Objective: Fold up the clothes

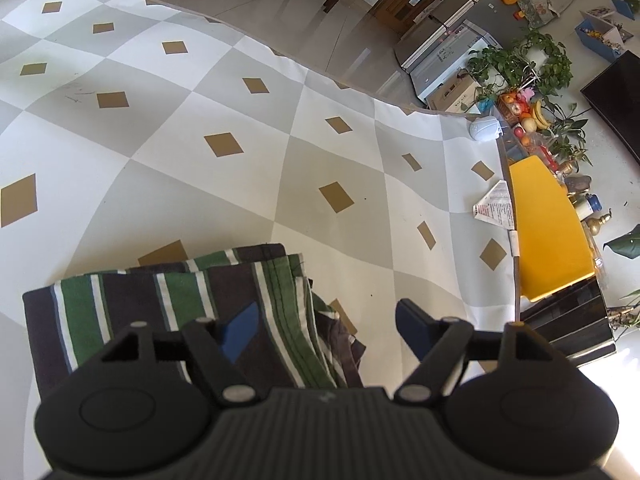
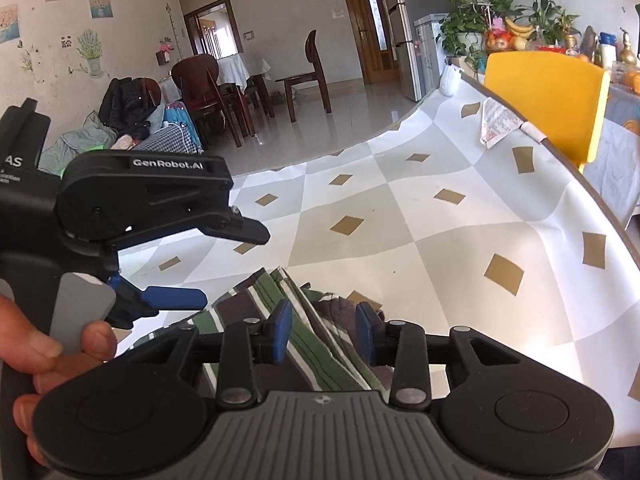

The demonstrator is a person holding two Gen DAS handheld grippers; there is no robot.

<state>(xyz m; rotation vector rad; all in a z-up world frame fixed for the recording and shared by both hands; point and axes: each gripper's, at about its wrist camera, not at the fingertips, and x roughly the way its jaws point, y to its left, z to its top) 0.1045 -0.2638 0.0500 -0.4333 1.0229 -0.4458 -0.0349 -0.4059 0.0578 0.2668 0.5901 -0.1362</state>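
A folded garment (image 1: 180, 300) with green, white and dark stripes lies on the checked tablecloth (image 1: 280, 140) near the front edge. My left gripper (image 1: 326, 328) hovers just above its right part, open wide, one blue pad (image 1: 240, 332) over the stripes and the other over bare cloth. In the right wrist view the same garment (image 2: 316, 344) runs under my right gripper (image 2: 324, 334), which is open with nothing clamped between its blue pads. My left gripper (image 2: 234, 268) shows there at the left, jaws apart, held by a hand (image 2: 44, 352).
A yellow chair back (image 1: 548, 232) stands against the table's right edge, with a printed paper (image 1: 496, 204) beside it. Plants, fruit and bottles crowd a shelf (image 1: 532, 116) beyond. Dining chairs (image 2: 304, 76) and a pile of clothes (image 2: 120, 120) lie across the room.
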